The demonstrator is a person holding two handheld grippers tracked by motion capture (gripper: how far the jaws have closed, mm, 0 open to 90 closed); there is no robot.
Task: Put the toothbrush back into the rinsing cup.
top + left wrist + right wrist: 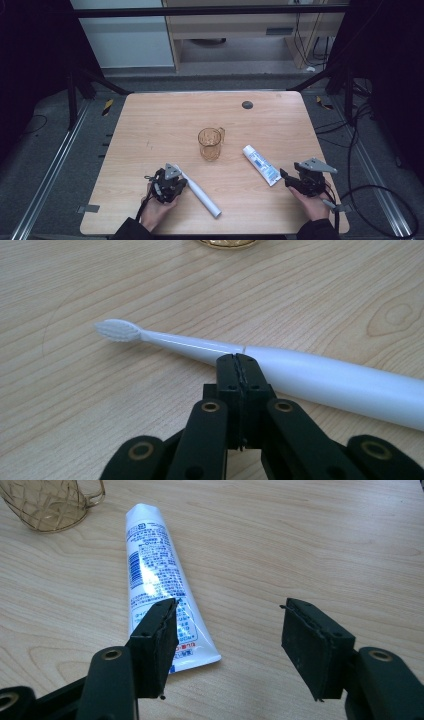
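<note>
A white electric toothbrush (200,192) lies on the wooden table (150,125), its bristle head (119,330) toward the left in the left gripper view. My left gripper (182,182) is shut, its jaws pressed together with nothing between them, and its tip (238,360) sits right at the near side of the toothbrush's (320,377) neck. A white and blue toothpaste tube (261,165) lies at the right. My right gripper (284,175) stands open just short of the tube's crimped end; the tube (155,575) runs away behind the left jaw, and the gap (227,630) holds nothing.
An amber glass mug (210,143) with a handle stands at the table's middle, between the two hands; it shows at the top of both gripper views (47,502). A black round plug (247,104) sits near the far edge. Cables lie on the floor at the right.
</note>
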